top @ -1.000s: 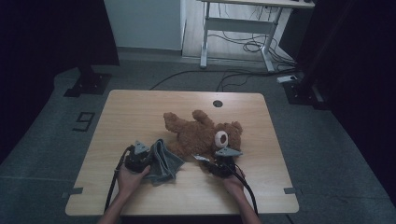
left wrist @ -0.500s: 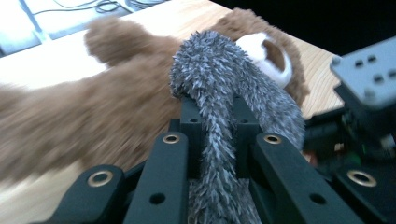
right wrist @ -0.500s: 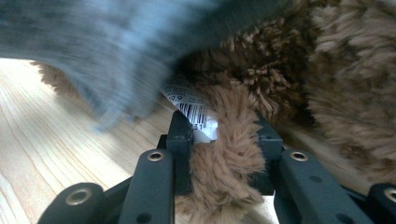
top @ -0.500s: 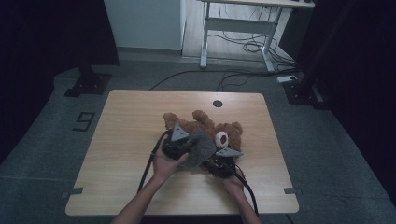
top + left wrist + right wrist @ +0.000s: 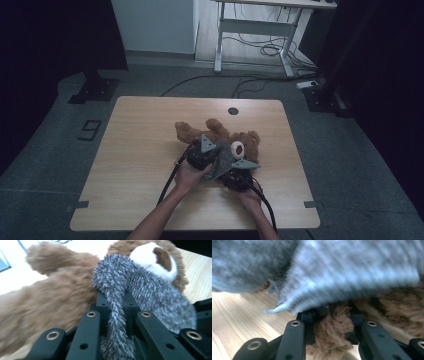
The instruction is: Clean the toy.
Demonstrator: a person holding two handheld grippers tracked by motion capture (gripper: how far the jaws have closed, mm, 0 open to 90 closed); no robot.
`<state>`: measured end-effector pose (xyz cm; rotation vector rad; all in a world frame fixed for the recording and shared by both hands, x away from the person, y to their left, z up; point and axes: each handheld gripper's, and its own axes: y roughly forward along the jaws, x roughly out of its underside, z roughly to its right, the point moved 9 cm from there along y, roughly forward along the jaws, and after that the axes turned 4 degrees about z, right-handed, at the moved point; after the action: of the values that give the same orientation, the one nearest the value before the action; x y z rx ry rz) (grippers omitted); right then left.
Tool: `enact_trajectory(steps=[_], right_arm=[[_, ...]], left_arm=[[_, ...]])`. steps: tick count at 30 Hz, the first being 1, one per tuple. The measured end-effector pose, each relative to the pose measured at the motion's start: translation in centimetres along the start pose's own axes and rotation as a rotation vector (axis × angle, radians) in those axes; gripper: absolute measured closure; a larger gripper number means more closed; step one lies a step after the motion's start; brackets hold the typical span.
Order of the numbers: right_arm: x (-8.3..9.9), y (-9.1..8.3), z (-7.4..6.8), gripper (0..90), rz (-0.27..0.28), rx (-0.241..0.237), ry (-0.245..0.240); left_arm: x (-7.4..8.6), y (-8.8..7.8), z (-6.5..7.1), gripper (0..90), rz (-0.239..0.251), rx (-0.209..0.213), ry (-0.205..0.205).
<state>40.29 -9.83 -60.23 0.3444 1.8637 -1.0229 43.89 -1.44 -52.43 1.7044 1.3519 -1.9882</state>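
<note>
Grey cloth [image 5: 117,302] in left claw [image 5: 116,300], over teddy bear [image 5: 50,302]

light: dim room, dark edges — table lit | blur: close gripper views soft, overexposed

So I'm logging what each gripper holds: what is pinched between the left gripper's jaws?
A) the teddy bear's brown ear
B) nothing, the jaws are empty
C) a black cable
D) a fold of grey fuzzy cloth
D: in the left gripper view, the left gripper is shut on a strip of the grey fuzzy cloth, which drapes over the brown teddy bear.
</note>
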Motion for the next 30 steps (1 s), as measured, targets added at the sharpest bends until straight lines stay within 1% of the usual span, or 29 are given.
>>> enact_trajectory(steps=[3, 4, 5, 6, 7, 8, 9, 11, 12, 13, 14, 15, 16, 17, 18, 19, 23, 24, 28, 30], right_arm=[[0.0, 0.0, 0.0, 68.4, 0.001, -0.001, 0.004], [0.0, 0.0, 0.0, 68.3, 0.001, -0.001, 0.003], [0.0, 0.0, 0.0, 68.3, 0.001, -0.002, 0.004], [0.0, 0.0, 0.0, 68.4, 0.001, -0.001, 0.003], [0.0, 0.0, 0.0, 68.4, 0.002, -0.001, 0.003], [0.0, 0.0, 0.0, 68.4, 0.002, 0.0, 0.002], [0.0, 0.0, 0.0, 68.4, 0.002, 0.0, 0.004], [0.0, 0.0, 0.0, 68.4, 0.001, -0.001, 0.006], [0.0, 0.0, 0.0, 68.4, 0.001, -0.003, 0.007], [0.0, 0.0, 0.0, 68.4, 0.001, -0.005, 0.009], [0.0, 0.0, 0.0, 68.4, 0.0, -0.006, 0.011], [0.0, 0.0, 0.0, 68.4, 0.0, -0.006, 0.012], [0.0, 0.0, 0.0, 68.4, -0.001, -0.007, 0.012], [0.0, 0.0, 0.0, 68.4, -0.001, -0.007, 0.013], [0.0, 0.0, 0.0, 68.4, -0.002, -0.008, 0.012], [0.0, 0.0, 0.0, 68.4, -0.003, -0.008, 0.011], [0.0, 0.1, -0.1, 68.4, -0.003, -0.009, 0.006], [0.0, 0.1, -0.1, 68.4, -0.003, -0.009, 0.006], [0.0, 0.1, -0.1, 68.4, -0.003, -0.011, 0.006], [0.0, 0.1, -0.1, 68.4, -0.003, -0.012, 0.006]], left_arm=[[0.7, -1.1, -1.1, 79.1, 0.005, -0.016, -0.014], [0.7, -1.1, -1.1, 79.2, 0.005, -0.016, -0.014], [1.3, -1.7, -2.0, 79.2, 0.0, -0.044, -0.019], [1.6, -1.9, -2.4, 79.3, 0.004, -0.055, -0.034], [1.9, -2.1, -2.9, 79.3, -0.001, -0.062, -0.042], [1.9, -2.1, -2.9, 79.3, -0.001, -0.062, -0.042], [2.4, -2.6, -3.8, 79.4, -0.004, -0.082, -0.058], [3.3, -3.0, -4.9, 79.4, -0.017, -0.103, -0.077], [3.3, -3.0, -4.9, 79.4, -0.017, -0.103, -0.077], [4.4, -3.3, -5.8, 79.5, -0.042, -0.121, -0.087], [5.1, -3.3, -6.1, 79.5, -0.054, -0.12, -0.103], [5.9, -3.4, -6.4, 79.5, -0.068, -0.113, -0.118], [5.9, -3.4, -6.4, 79.5, -0.068, -0.113, -0.118], [7.0, -3.5, -6.7, 79.5, -0.078, -0.1, -0.139], [7.0, -3.5, -6.7, 79.5, -0.078, -0.1, -0.139], [7.6, -3.8, -6.9, 79.6, -0.083, -0.094, -0.146], [8.1, -4.3, -7.2, 79.5, -0.092, -0.103, -0.136], [8.3, -4.7, -7.6, 79.5, -0.097, -0.115, -0.135], [9.1, -5.4, -8.3, 79.5, -0.099, -0.123, -0.158], [9.5, -5.8, -8.5, 79.6, -0.108, -0.131, -0.159]])
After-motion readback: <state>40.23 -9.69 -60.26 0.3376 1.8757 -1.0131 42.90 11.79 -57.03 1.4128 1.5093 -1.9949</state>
